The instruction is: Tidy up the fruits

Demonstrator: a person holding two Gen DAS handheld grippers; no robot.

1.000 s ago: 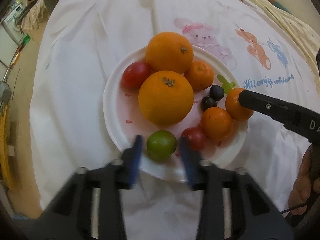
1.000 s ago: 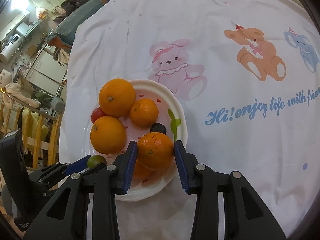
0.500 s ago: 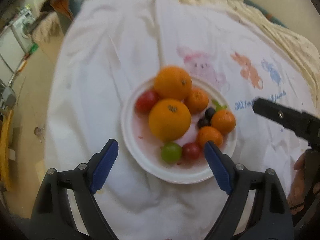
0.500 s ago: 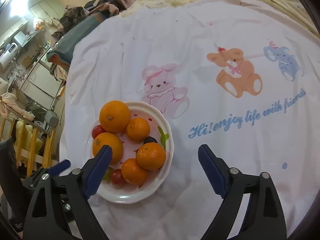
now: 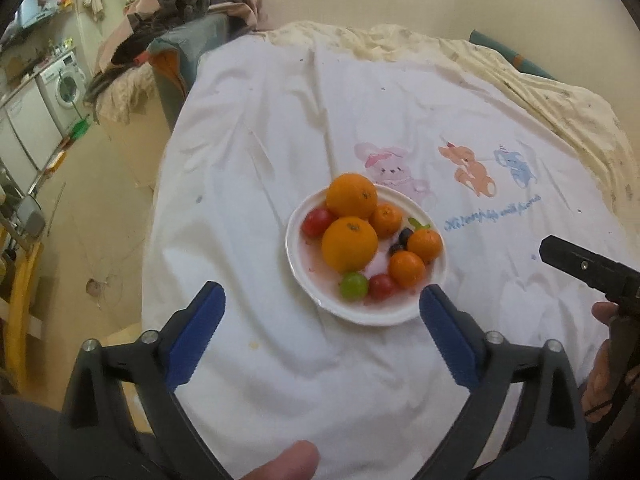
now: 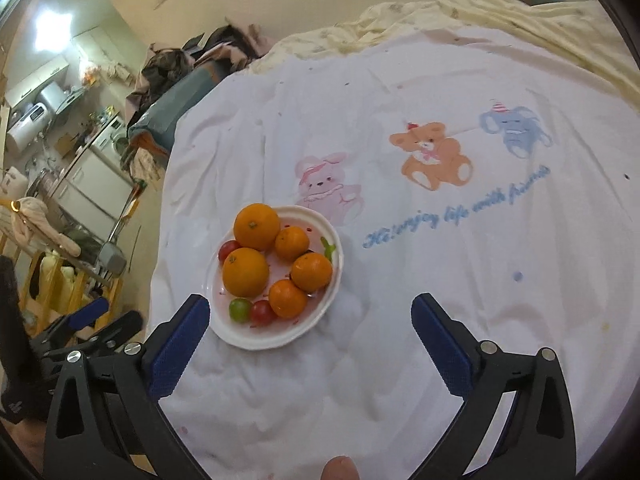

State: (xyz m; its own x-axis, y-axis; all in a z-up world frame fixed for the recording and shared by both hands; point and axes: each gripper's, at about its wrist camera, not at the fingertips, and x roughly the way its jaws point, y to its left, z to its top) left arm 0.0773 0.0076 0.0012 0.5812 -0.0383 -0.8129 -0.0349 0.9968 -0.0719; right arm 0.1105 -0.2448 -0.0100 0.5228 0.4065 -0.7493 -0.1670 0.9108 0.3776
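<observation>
Both my tools, left tool and right tool, just opened wide, empty, above the fruit plate.

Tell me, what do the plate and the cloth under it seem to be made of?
The white plate looks like glossy plastic or glazed ceramic: smooth, with a soft sheen on its scalloped rim; which one, I cannot tell. The printed sheet looks like matte woven fabric, wrinkled and creased.
</observation>
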